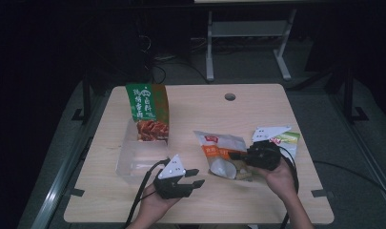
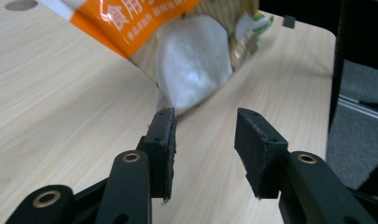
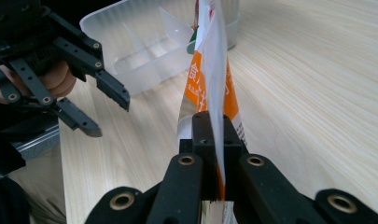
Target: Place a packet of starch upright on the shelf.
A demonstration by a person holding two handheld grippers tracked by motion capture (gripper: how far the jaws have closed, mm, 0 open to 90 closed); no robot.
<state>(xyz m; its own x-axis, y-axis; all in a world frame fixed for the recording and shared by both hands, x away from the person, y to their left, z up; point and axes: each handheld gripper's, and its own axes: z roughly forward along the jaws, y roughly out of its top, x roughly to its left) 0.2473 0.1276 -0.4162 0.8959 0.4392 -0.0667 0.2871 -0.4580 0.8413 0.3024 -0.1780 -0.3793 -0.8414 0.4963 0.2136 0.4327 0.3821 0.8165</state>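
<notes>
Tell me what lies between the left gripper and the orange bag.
Nothing: bare tabletop separates the open left gripper from the orange bag, seen in the high view and the left gripper view.

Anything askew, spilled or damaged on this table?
Nothing spilled or damaged that I can see. The green packet stands propped in the clear divided container, not lying flat. The right gripper pinches the orange-and-white packet by one edge, so it hangs tilted. The left gripper is open beside it.
</notes>
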